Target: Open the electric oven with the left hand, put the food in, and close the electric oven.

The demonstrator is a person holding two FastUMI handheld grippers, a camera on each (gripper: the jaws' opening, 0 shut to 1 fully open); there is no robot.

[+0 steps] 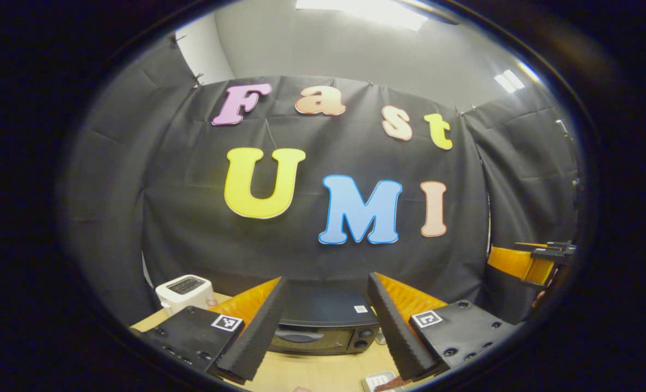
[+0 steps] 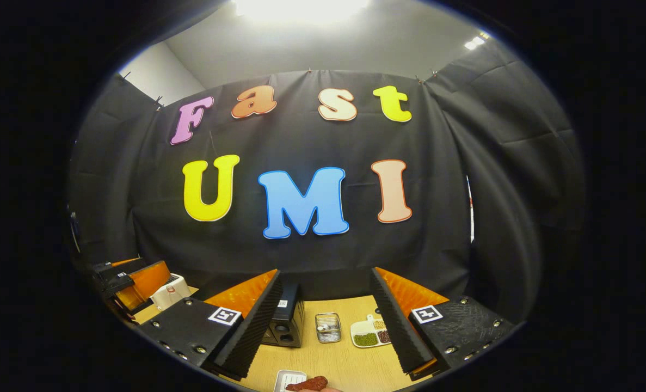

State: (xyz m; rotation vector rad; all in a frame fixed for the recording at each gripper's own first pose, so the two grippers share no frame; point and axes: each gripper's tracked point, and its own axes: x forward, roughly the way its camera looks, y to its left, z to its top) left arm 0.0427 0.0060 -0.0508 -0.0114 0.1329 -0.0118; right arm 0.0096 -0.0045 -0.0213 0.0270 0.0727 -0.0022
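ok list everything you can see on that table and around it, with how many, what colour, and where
Black electric oven: one, black, back of the wooden table, door closed.
White toaster: one, white, left of the oven.
Wooden table: one, light wood.
Small wire basket: one, silvery, right of the oven.
White divided dish: one, white, holding green and dark grains, right of the basket.
White tray: one, white, near edge of the table.
Reddish-brown food piece: one, beside the tray.
Left gripper: one, open, facing the oven.
Right gripper: one, open, above the table.

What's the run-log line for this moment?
oven: door shut | food: on table, untouched | left tool: open, facing oven | right tool: open, empty
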